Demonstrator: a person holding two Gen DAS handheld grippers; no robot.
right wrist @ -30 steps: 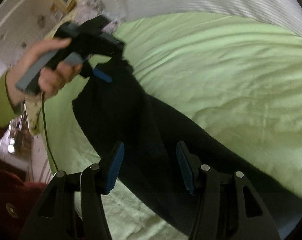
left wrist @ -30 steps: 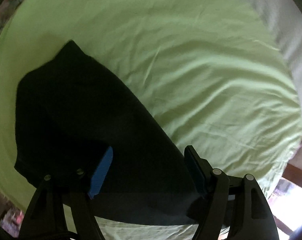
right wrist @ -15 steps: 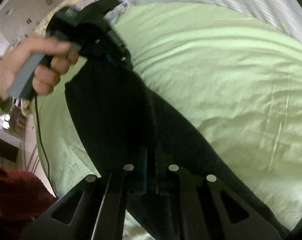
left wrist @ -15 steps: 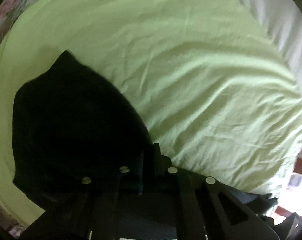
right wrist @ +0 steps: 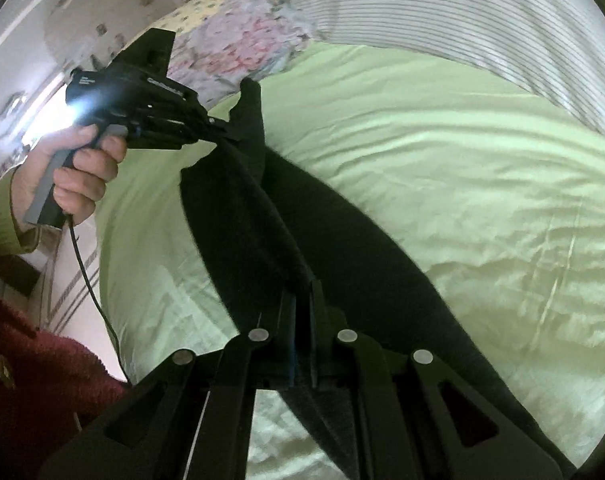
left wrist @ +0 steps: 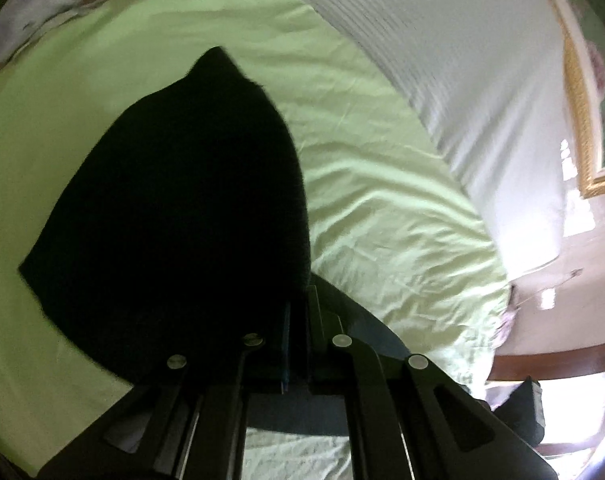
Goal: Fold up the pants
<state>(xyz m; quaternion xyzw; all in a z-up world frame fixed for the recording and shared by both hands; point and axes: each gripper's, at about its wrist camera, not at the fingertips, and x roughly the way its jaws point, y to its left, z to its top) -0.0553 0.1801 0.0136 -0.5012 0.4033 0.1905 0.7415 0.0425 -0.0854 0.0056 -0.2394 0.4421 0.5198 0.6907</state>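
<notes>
The black pants [left wrist: 182,216] lie partly on a light green bed sheet [left wrist: 382,208] and are lifted along one edge. My left gripper [left wrist: 298,300] is shut on the pants' edge; the cloth hangs forward from its jaws. In the right wrist view the pants [right wrist: 342,240] run in a long band across the sheet [right wrist: 462,168]. My right gripper [right wrist: 302,300] is shut on the pants there. The left gripper [right wrist: 218,124] shows at upper left, held by a hand and pinching the far end of the raised fold.
A striped white cover [right wrist: 462,20] and a floral pillow [right wrist: 238,28] lie at the bed's far side. A framed picture [left wrist: 590,80] hangs on the wall. The person's red sleeve [right wrist: 34,392] and the gripper's cable [right wrist: 90,280] are at lower left. A wooden bed frame [left wrist: 554,364] is at lower right.
Both grippers were open one second ago and have since shut on the pants. Both have lifted, raising the pinched edge off the sheet into a taut fold.
</notes>
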